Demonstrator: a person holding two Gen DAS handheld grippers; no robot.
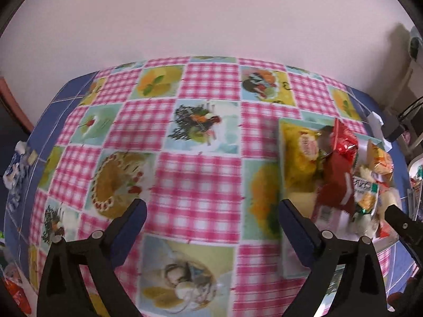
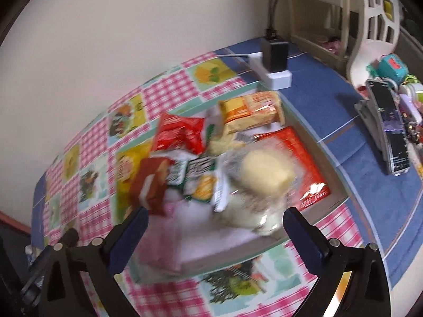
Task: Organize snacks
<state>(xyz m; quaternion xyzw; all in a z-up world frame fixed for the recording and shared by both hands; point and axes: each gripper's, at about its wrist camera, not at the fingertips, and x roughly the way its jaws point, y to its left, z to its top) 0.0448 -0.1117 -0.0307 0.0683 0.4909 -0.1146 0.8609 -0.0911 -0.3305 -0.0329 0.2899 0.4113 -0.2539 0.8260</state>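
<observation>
Both grippers are wide apart with nothing between the pads: left gripper (image 1: 212, 211) hangs over bare checked tablecloth (image 1: 201, 179), right gripper (image 2: 215, 220) sits right above the snack pile (image 2: 211, 163) in the shallow tray (image 2: 317, 206). The pile's a mess, so I'd pick one top packet, probably the pale bun in clear wrap (image 2: 267, 173), and pinch across its short side. The orange cracker pack (image 2: 253, 112) lies flat at the tray's far end, long axis roughly side to side in the right view. Motion blur hides which way the other packets point.
</observation>
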